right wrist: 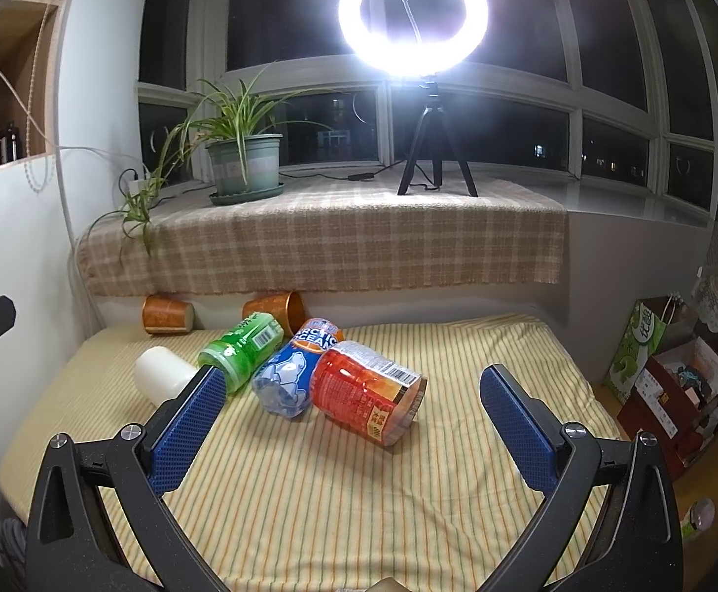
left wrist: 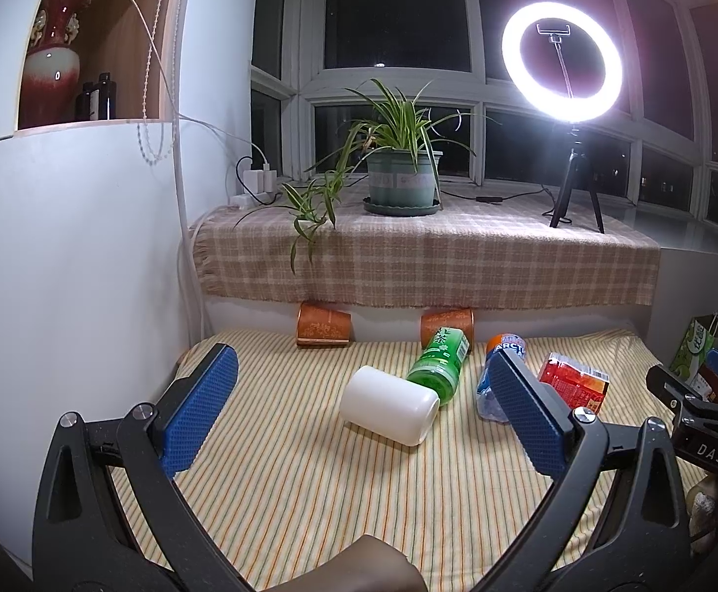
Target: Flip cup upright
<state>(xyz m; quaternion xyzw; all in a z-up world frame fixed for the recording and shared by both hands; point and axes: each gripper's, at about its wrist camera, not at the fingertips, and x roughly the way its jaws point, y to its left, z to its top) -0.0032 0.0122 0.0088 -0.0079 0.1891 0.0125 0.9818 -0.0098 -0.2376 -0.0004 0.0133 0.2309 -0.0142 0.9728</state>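
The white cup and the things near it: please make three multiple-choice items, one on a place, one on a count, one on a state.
1. What touches the white cup?
A. the green bottle
B. the red bottle
C. the plant pot

2. How many orange paper cups lie by the back wall?
A. one
B. two
C. four

3. How is the left gripper?
A. shut on the cup
B. open, holding nothing
C. shut on a bottle

Answers:
1 A, the green bottle's end meets the cup.
2 B, one orange cup left, another orange cup behind the green bottle.
3 B, its blue pads stand wide apart with the cup lying beyond them.
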